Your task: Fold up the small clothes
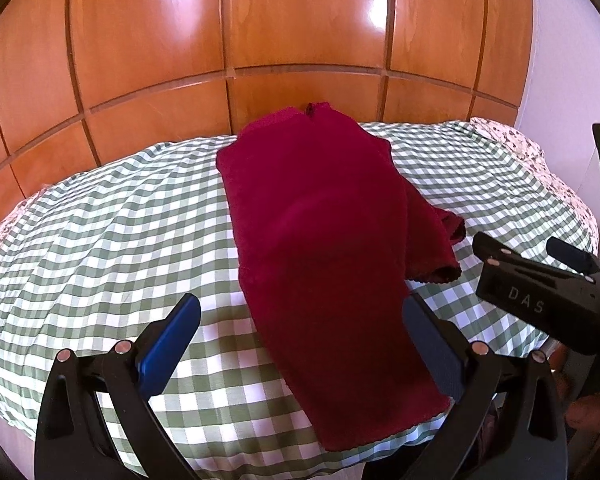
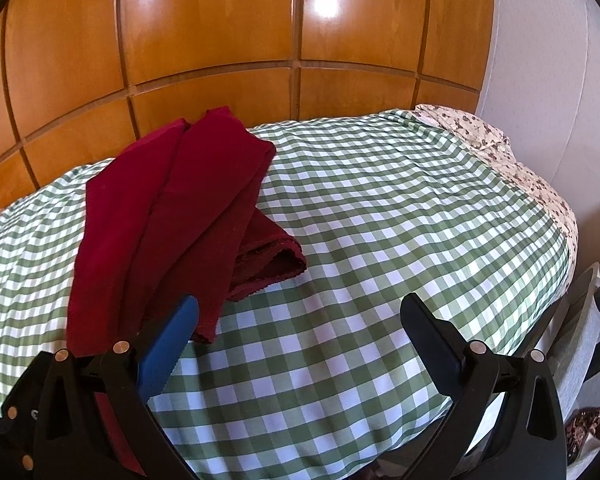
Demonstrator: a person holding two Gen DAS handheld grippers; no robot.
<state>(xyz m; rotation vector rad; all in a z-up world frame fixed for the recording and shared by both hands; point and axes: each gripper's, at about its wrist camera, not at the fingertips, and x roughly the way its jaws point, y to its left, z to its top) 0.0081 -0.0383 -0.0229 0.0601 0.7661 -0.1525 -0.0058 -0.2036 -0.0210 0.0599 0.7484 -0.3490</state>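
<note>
Looks about halfway: the dark red garment (image 1: 320, 240) lies lengthwise on the green checked worktop (image 1: 100, 220), sides folded in but one sleeve sticking out, both the left gripper (image 1: 300, 340) and right gripper (image 2: 300, 340) spread wide, empty.

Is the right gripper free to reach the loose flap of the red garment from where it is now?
Probably yes. The right gripper is open and the flap lies just ahead to its left, with only bare checked cloth between them.
</note>
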